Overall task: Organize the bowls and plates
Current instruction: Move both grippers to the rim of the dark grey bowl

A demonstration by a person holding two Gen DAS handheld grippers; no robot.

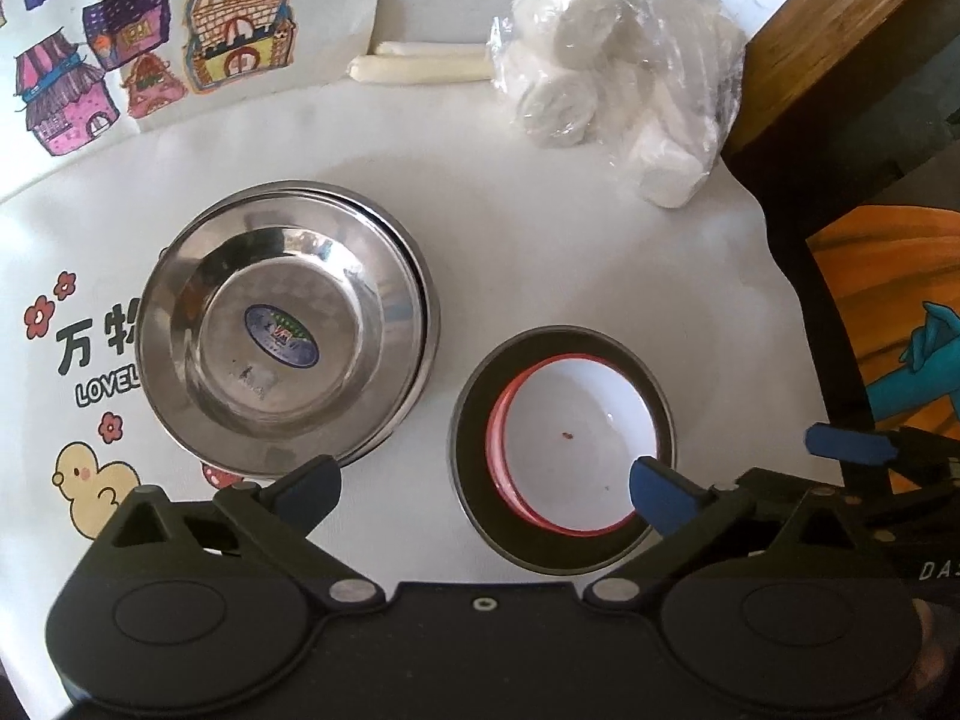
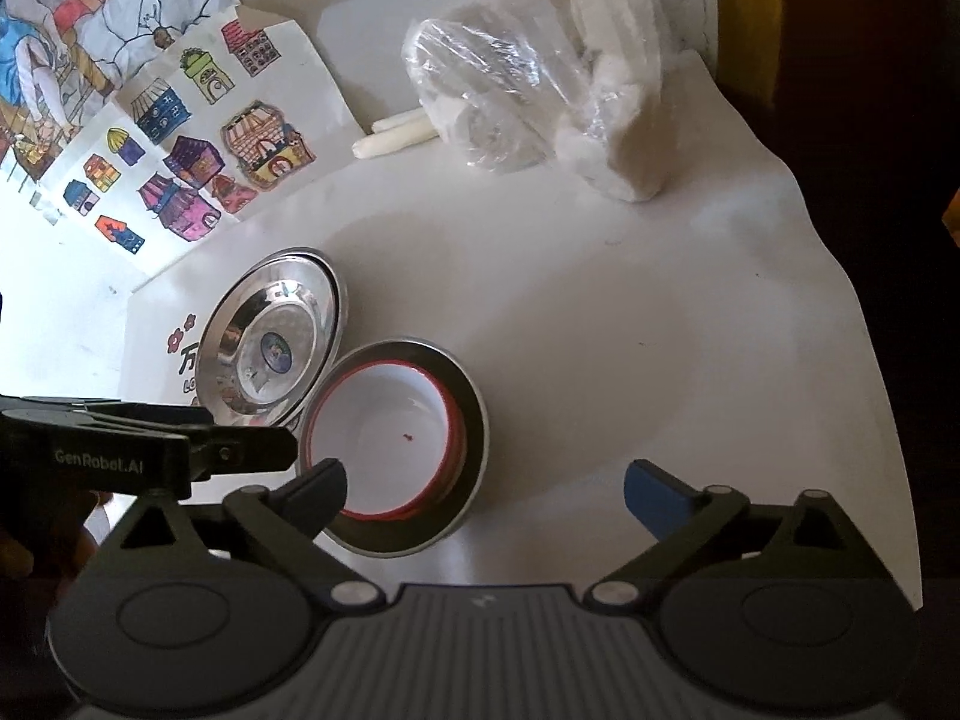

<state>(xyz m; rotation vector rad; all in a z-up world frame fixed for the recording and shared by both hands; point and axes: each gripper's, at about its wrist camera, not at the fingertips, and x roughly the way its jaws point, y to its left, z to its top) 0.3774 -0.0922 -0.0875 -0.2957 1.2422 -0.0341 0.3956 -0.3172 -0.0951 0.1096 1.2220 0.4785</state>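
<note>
A stack of steel plates (image 1: 288, 324) with a blue sticker in the top one rests on the white table, left of a white bowl with a red rim (image 1: 576, 450) nested in a dark steel bowl (image 1: 480, 420). My left gripper (image 1: 480, 489) hangs above them, open, with nothing between its fingers. In the right wrist view the steel plates (image 2: 276, 342) touch the dark bowl (image 2: 468, 408) that holds the white bowl (image 2: 384, 438). My right gripper (image 2: 483, 489) is open and holds nothing; its left finger overlaps the bowl's rim in the picture. The left gripper's side (image 2: 150, 450) shows at the left.
A clear bag of white rolls (image 1: 618, 84) and two white candles (image 1: 420, 63) lie at the back. Coloured house drawings (image 1: 150, 48) cover the back left. The table edge (image 1: 774, 240) drops off at the right, beside a wooden piece (image 1: 840, 30).
</note>
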